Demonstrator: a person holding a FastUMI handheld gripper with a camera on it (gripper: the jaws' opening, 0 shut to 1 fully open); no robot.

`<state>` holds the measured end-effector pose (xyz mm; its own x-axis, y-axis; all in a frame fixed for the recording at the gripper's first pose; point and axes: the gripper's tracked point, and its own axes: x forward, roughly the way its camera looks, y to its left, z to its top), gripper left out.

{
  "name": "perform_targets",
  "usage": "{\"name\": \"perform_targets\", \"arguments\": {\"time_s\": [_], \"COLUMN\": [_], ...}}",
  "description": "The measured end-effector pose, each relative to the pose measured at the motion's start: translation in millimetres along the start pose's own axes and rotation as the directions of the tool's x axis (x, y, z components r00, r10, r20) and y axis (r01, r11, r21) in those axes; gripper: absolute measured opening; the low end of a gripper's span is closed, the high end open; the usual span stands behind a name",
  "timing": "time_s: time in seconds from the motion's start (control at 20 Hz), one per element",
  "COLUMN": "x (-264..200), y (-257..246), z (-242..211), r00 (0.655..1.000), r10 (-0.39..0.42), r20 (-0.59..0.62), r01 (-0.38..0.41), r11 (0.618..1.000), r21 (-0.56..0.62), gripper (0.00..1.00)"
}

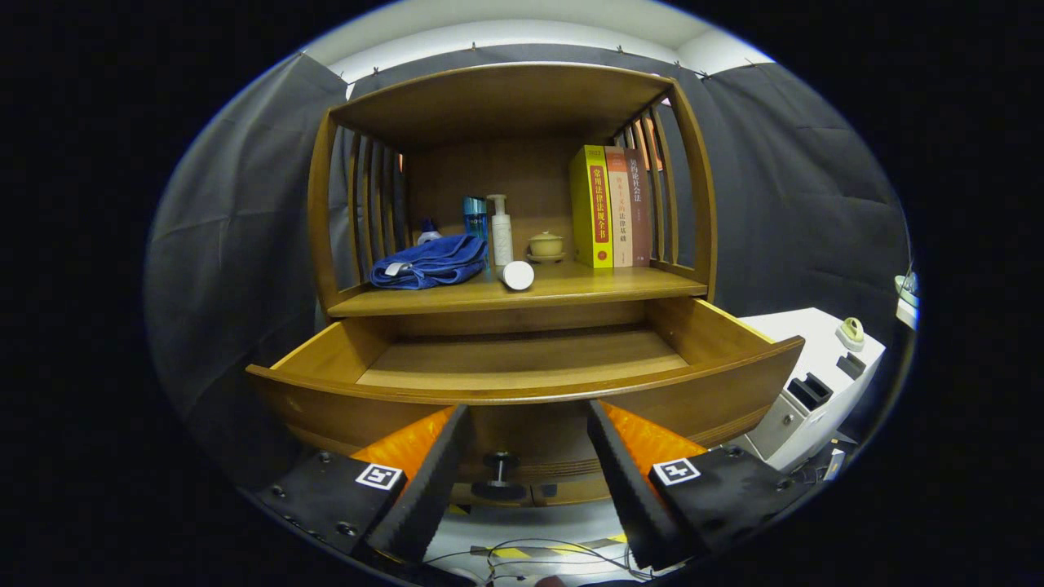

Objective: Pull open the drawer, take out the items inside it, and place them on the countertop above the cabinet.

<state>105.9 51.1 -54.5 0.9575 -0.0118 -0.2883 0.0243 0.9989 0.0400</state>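
The wooden cabinet's drawer stands pulled open just ahead of my fingers, and the part of its floor I can see is bare. Its dark knob sits on the drawer front between my two fingers. My gripper is open, with nothing between the fingers. On the countertop above the drawer lie a folded blue towel, a white cylinder on its side, a white pump bottle, a blue bottle and a small lidded cup.
Three upright books stand at the right end of the countertop under the cabinet's top shelf. Slatted wooden sides close the shelf left and right. A white machine stands to the right of the drawer. Cables lie on the floor below the fingers.
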Motion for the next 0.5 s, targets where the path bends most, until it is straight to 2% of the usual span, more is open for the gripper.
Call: {"name": "perform_targets", "arguments": {"time_s": [0.25, 0.5], "x": [28, 59], "y": [1, 1], "z": [14, 23], "r00": [1.0, 1.0], "r10": [-0.023, -0.021], "r20": [0.014, 0.016], "r01": [0.024, 0.021], "r11": [0.997, 0.998], "r21": [-0.067, -0.051], "gripper": [0.97, 0.98]}}
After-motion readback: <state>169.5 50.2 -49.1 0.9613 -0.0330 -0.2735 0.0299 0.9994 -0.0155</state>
